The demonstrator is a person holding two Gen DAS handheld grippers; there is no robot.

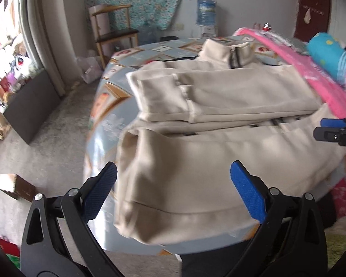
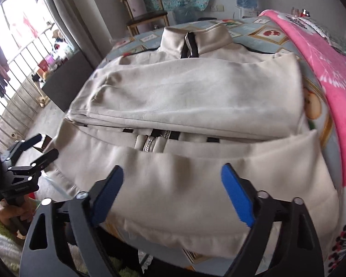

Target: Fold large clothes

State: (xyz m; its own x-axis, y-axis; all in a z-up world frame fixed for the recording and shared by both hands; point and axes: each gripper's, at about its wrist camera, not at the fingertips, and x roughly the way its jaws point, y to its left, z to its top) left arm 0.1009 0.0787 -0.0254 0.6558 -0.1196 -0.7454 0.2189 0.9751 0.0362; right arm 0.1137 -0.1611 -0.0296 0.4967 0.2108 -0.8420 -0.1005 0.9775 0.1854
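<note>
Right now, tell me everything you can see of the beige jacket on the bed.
The beige jacket is a soft, suede-like zip-up with a stand collar and a black-taped metal zipper. It lies flat on the patterned bedsheet, collar at the far end. Both sleeves are folded across the chest, cuffs stacked near one side. The hem hangs slightly over the near bed edge. A pink blanket lies beside it. Neither gripper touches it.

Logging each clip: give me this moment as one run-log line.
stage: mid-fold | jacket: sleeves folded across, on bed | left tongs: open, empty | right tongs: open, empty, above hem
</note>
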